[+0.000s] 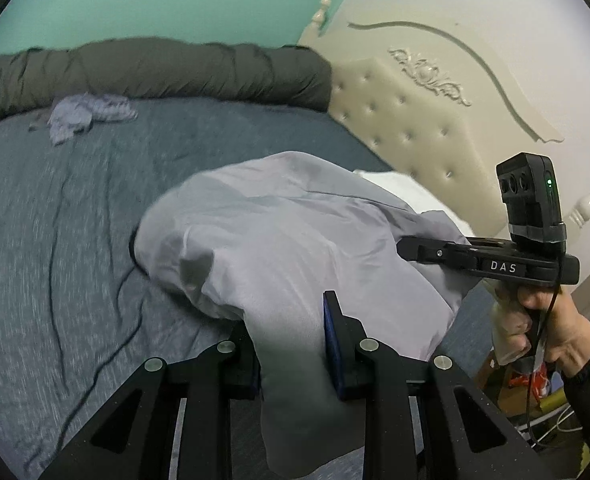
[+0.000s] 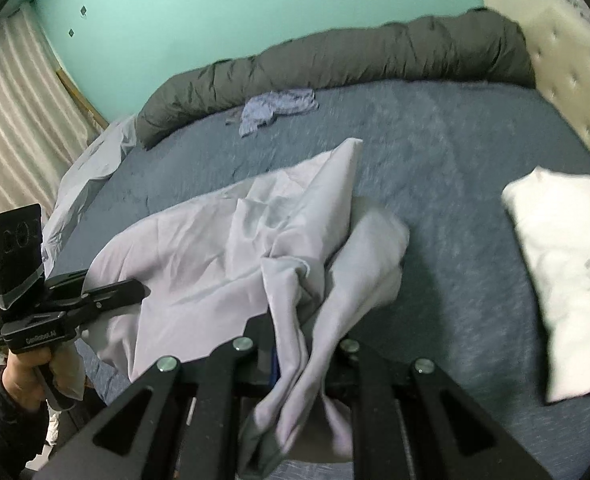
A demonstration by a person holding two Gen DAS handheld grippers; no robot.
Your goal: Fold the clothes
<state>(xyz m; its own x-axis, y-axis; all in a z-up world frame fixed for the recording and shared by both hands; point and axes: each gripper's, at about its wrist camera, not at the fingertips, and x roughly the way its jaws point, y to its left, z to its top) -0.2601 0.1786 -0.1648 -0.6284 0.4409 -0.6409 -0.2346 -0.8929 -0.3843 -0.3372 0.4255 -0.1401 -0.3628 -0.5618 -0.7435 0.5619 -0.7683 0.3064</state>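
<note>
A pale lilac garment [image 1: 279,236] hangs lifted over the blue bed, held by both grippers. My left gripper [image 1: 293,344] is shut on a bunch of its cloth. It also shows at the left of the right wrist view [image 2: 135,286], gripping the garment's edge. My right gripper [image 2: 301,364] is shut on another bunched part of the garment [image 2: 223,252]. It shows at the right of the left wrist view [image 1: 405,246], its tips buried in the cloth.
A folded white garment [image 2: 567,256] lies on the bed [image 2: 455,160] at the right. A crumpled striped piece [image 2: 275,110] lies far back by a rolled dark duvet [image 2: 335,60]. A tufted cream headboard [image 1: 415,120] stands on the right.
</note>
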